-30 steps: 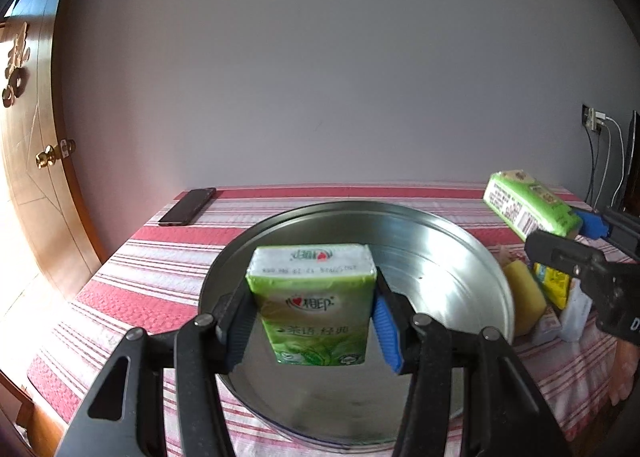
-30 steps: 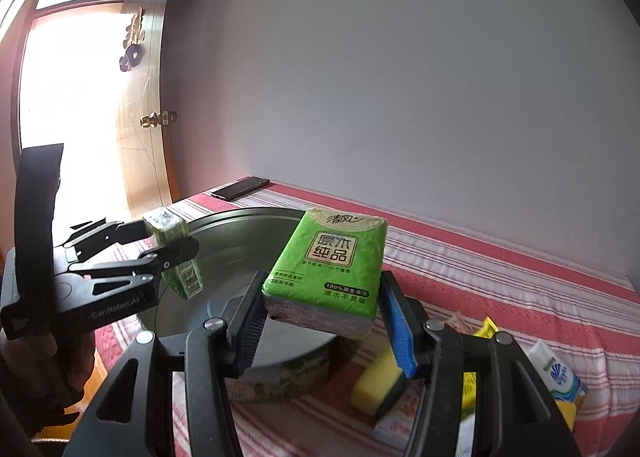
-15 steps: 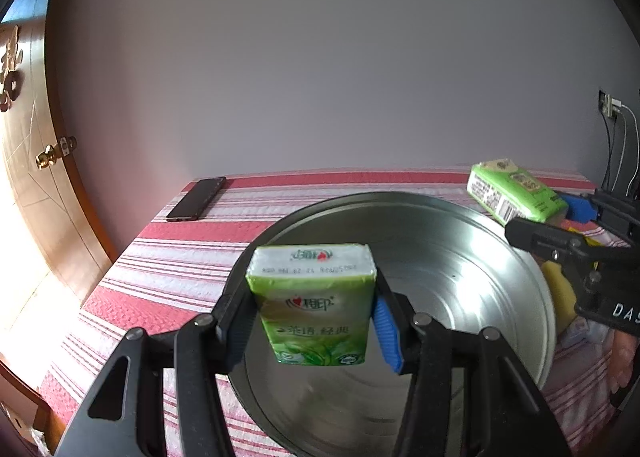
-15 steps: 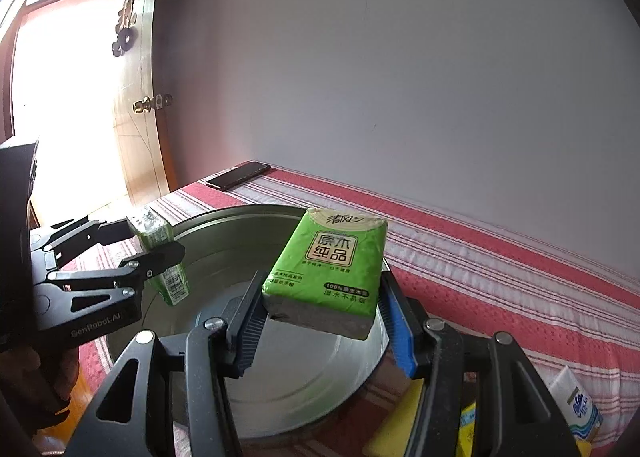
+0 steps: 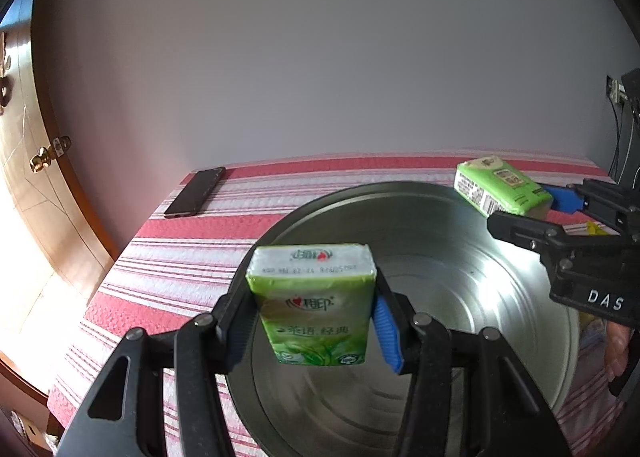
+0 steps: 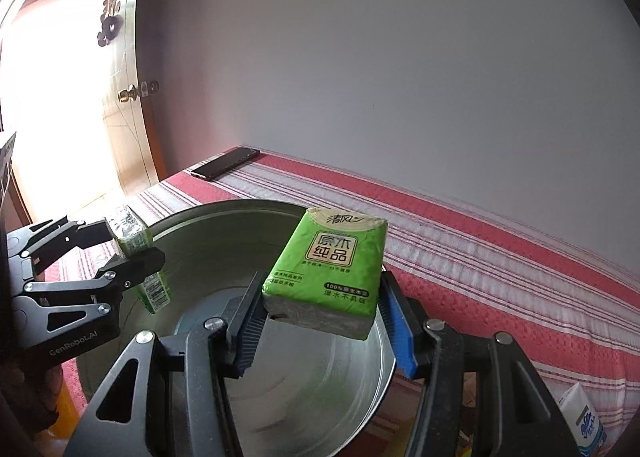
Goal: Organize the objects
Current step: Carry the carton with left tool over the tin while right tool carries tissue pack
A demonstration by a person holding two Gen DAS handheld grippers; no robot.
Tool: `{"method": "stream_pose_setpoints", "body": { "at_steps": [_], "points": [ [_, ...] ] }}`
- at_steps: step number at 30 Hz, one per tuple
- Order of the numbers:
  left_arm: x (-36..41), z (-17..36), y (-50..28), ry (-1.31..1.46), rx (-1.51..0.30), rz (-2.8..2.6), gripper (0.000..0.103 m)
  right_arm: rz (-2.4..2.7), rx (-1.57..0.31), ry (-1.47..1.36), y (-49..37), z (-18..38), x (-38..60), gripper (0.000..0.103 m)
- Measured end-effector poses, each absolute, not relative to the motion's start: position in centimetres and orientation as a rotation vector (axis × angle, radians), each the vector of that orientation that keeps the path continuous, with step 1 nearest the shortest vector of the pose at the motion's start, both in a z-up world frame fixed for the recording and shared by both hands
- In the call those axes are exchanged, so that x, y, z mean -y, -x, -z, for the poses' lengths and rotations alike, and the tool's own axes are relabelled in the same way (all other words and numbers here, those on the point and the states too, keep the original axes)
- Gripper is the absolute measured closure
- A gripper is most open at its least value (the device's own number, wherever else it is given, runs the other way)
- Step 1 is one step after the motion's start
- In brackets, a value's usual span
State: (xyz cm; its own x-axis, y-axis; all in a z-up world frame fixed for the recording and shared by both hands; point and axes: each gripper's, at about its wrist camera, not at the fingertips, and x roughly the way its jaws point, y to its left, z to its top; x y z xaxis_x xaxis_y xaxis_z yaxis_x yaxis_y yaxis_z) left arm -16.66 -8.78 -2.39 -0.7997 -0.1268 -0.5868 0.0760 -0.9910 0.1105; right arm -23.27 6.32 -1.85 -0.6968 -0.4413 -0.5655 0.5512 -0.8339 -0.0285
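Observation:
My left gripper (image 5: 312, 321) is shut on a small green tissue pack (image 5: 312, 305) and holds it upright above the near-left part of a large round metal basin (image 5: 460, 281). My right gripper (image 6: 324, 309) is shut on a bigger green tissue pack (image 6: 328, 269), tilted, above the basin's right rim (image 6: 384, 357). The right gripper and its pack (image 5: 500, 187) also show in the left wrist view; the left gripper and its pack (image 6: 136, 241) show in the right wrist view. The basin looks empty.
The basin sits on a table with a red and white striped cloth (image 5: 168, 269). A black phone (image 5: 196, 193) lies at the far left corner. A white and blue packet (image 6: 584, 421) lies right of the basin. A wooden door (image 6: 120, 97) stands left; a wall is behind.
Both grippers have moved forward over the basin with their packs still held. The basin now fills more of each view, and the sponge and packets beside it have slipped mostly out of sight.

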Motion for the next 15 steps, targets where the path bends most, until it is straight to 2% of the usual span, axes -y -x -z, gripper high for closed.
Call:
{"method": "stream_pose_setpoints", "body": {
  "at_steps": [15],
  "points": [
    [8.7,2.6,19.0,-1.094,0.092,2.841,0.050,2.428,-0.265,-0.852,25.9,2.5,-4.9,0.047]
  ]
}}
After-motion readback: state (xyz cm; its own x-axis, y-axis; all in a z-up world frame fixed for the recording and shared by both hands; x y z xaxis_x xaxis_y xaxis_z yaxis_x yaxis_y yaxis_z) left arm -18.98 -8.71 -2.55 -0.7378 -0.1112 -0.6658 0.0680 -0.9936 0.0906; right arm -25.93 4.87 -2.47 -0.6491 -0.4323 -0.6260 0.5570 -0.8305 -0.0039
